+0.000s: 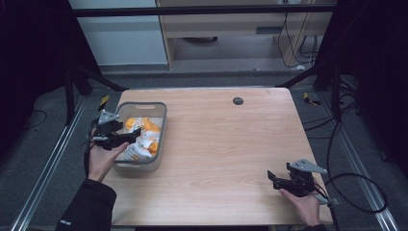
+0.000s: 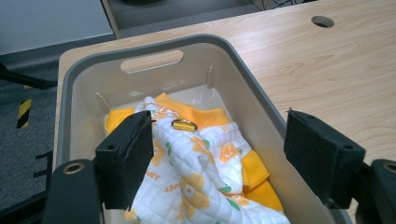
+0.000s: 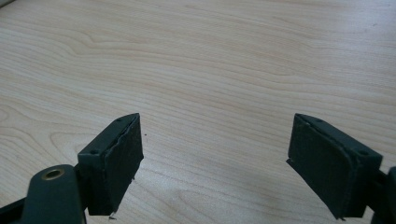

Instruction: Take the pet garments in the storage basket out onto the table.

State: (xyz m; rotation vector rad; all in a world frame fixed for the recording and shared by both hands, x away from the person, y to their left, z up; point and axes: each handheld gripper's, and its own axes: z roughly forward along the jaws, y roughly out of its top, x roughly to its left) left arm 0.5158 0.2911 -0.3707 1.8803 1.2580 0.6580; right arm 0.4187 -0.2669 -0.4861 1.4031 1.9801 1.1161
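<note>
A grey plastic basket (image 1: 142, 104) stands at the table's left edge and holds a white quilted cloth with orange flowers (image 1: 139, 147) on top of an orange cloth (image 1: 150, 126). My left gripper (image 1: 132, 137) hovers over the basket, open. In the left gripper view the white cloth (image 2: 196, 182) lies bunched between the jaws, close against the left pad (image 2: 128, 163), with the orange cloth (image 2: 205, 116) behind it and the basket (image 2: 66, 93) all around. My right gripper (image 1: 273, 179) rests open near the table's front right. In its own view, the right gripper (image 3: 215, 163) has bare wood between its jaws.
The light wooden table (image 1: 216, 134) has a dark round cable hole (image 1: 237, 100) near its far edge. Black cables trail on the floor to the right. A small gold tag (image 2: 183, 124) sits on the white cloth.
</note>
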